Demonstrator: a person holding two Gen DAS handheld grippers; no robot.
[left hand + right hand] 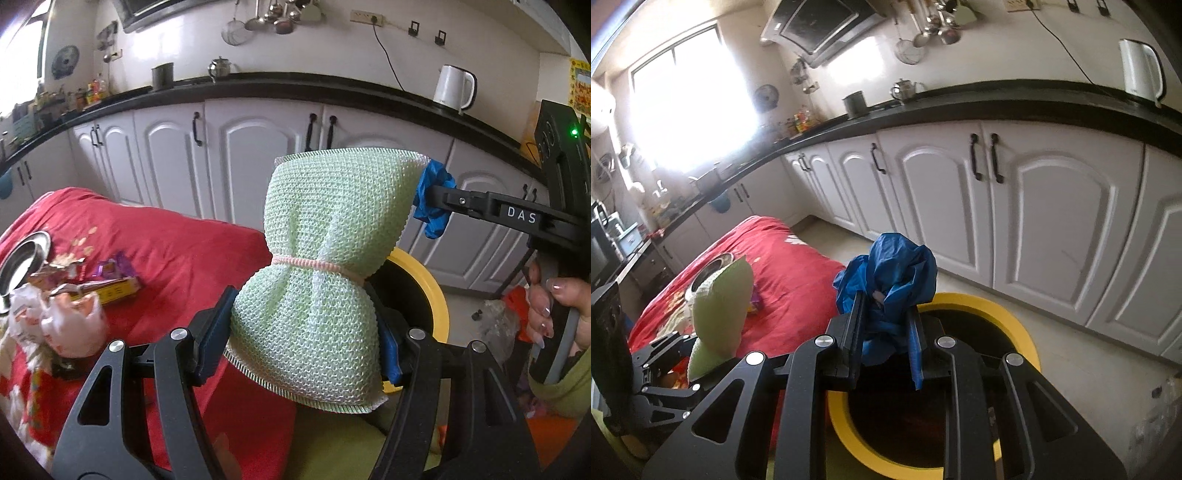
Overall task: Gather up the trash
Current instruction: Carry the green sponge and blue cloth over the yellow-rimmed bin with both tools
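My left gripper (306, 339) is shut on a pale green mesh scouring pad (325, 258) tied with a pink band, held above the yellow-rimmed bin (432, 291). My right gripper (886, 332) is shut on a crumpled blue plastic bag (890, 277), held above the same bin (1019, 332). In the left wrist view the right gripper (428, 195) with the blue bag (432, 199) sits just right of the pad. The pad also shows in the right wrist view (720, 310), left of the bin.
A table with a red cloth (166, 240) stands left of the bin, bearing wrappers and crumpled trash (70, 295) and a steel bowl (22, 258). White cabinets (1034, 221) under a black counter run behind, with a white kettle (454, 86).
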